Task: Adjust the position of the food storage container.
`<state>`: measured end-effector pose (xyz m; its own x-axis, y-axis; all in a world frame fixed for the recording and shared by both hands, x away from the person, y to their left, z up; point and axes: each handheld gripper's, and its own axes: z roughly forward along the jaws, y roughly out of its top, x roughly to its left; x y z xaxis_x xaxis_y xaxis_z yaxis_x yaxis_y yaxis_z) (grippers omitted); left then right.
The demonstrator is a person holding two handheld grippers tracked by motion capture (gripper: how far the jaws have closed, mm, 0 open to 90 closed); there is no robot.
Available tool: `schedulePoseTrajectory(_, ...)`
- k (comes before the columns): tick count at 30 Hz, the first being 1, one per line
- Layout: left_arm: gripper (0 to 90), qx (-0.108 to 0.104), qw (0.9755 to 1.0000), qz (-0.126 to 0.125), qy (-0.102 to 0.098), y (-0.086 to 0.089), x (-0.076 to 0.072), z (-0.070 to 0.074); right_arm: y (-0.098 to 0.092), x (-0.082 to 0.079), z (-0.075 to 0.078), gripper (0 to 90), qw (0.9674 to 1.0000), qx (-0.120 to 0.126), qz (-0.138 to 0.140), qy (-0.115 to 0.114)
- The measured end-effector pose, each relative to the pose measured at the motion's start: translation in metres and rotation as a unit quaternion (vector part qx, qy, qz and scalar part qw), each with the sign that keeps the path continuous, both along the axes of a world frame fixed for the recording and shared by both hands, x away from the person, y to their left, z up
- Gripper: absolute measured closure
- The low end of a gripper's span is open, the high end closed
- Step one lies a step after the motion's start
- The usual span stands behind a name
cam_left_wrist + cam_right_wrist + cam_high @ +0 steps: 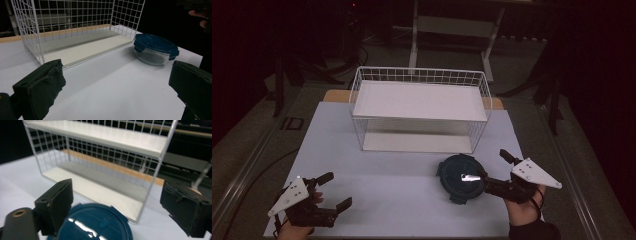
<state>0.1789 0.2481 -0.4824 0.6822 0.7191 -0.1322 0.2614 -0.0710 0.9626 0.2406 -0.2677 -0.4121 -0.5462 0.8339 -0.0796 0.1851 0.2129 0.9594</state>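
Left gripper (335, 191), black two-jaw tongs with a grey three-cornered plate on top, sat low at the near left of the white table (377, 200); its jaws stood released and wide apart, with bare tabletop between them and nothing held. Right gripper (498, 169), of the same build, was at the near right, jaws likewise spread wide and gripping nothing; in the high view one jaw reached over the near right edge of the container, the other stood beyond it, clear of the rim. Whether the near jaw touched the lid could not be told. Round clear glass container with a dark blue clip-on plastic lid (460, 177) stood upright on the table directly under and ahead of the right gripper; the right gripper view showed the lid (96, 225) low between that gripper's jaws, with a bright glare on it. From the left gripper it lay well apart, ahead and off to the right (155, 48), lid seated with clips down. Beyond both grippers stood a white wire-mesh two-tier rack with flat white shelves (419, 107), its open front facing them; the container sat just before its right front corner, apart from the wire.
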Motion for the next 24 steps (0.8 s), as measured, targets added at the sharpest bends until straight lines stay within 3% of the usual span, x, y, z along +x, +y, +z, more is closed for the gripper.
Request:
schedulePoseTrajectory(2,0.0,-0.002,1.0000,-0.001,0.000,0.000,0.000,0.000,0.000,0.004,-0.001,10.8,0.9998,-0.015,-0.004,0.012)
schedulePoseTrajectory(7,0.0,-0.002,1.0000,-0.002,-0.001,-0.001,0.000,0.000,-0.007,0.014,-0.008,11.0,0.9986,-0.021,0.005,0.048)
schedulePoseTrajectory(14,0.0,-0.002,1.0000,-0.008,-0.002,-0.001,0.000,0.000,-0.018,0.018,-0.020,15.8,0.9974,-0.036,-0.003,0.062)
schedulePoseTrajectory(21,0.0,-0.002,0.9999,-0.013,-0.003,-0.001,0.000,0.000,-0.026,0.018,-0.038,33.6,0.9932,-0.048,-0.013,0.106)
schedulePoseTrajectory(24,0.0,-0.002,0.9999,-0.013,-0.003,-0.001,0.000,0.000,-0.030,0.018,-0.046,45.5,0.9907,-0.058,-0.022,0.121)
